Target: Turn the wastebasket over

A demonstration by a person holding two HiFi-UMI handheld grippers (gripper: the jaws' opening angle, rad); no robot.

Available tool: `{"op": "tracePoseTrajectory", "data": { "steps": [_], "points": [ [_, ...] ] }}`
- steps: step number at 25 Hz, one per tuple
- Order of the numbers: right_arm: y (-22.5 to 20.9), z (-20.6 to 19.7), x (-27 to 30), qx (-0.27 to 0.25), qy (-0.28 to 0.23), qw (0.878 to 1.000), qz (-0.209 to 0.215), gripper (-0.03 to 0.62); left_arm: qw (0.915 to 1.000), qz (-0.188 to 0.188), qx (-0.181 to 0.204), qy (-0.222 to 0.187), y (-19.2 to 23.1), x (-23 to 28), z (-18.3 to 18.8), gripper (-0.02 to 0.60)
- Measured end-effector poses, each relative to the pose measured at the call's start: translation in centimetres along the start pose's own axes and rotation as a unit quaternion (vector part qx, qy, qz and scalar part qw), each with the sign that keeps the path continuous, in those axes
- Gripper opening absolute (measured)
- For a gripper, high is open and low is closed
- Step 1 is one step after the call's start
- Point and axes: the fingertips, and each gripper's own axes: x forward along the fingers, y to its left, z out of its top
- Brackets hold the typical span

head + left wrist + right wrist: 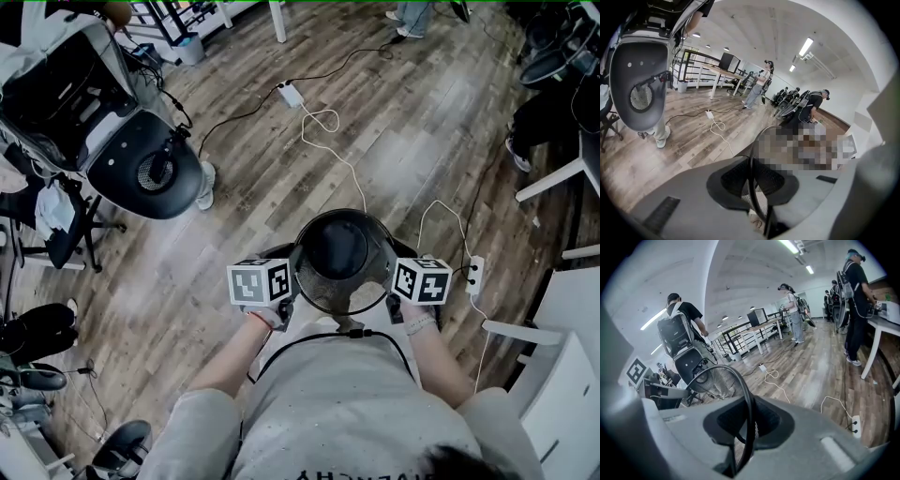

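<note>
The wastebasket (pixel 337 248) is a round black wire-mesh bin, held up in front of the person above the wooden floor. From the head view I look along it, at a dark disc inside its ring-shaped rim. My left gripper (pixel 292 292) is shut on the rim's left side and my right gripper (pixel 392 292) on its right side. In the left gripper view the black rim wire (pixel 751 173) and mesh run between the jaws of the left gripper (pixel 754 190). The right gripper view shows the rim (pixel 749 408) and mesh (pixel 717 383) clamped in the right gripper (pixel 743 430).
A black office chair (pixel 141 169) stands at the left. A white power strip (pixel 291 94) with a looped cable lies ahead, another strip (pixel 473 275) at the right. White furniture (pixel 567 375) is close on the right. People stand farther off (pixel 679 329).
</note>
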Motion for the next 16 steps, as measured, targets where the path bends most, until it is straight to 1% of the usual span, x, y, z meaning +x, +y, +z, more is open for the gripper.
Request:
{"op": "tracePoseTrajectory", "data": {
  "steps": [7, 10, 16],
  "points": [
    [-0.7, -0.2, 0.3, 0.007, 0.002, 1.000, -0.003, 0.028, 0.9999, -0.010, 0.000, 0.007, -0.3, 1.0, -0.2, 0.037],
    [-0.9, -0.3, 0.4, 0.008, 0.004, 1.000, -0.004, 0.028, 1.0000, -0.001, 0.003, 0.007, -0.1, 1.1, 0.0, 0.037],
    [-1.3, 0.3, 0.5, 0.007, 0.004, 1.000, -0.005, 0.028, 1.0000, -0.002, 0.003, 0.007, -0.3, 1.5, 0.4, 0.037]
  ]
}}
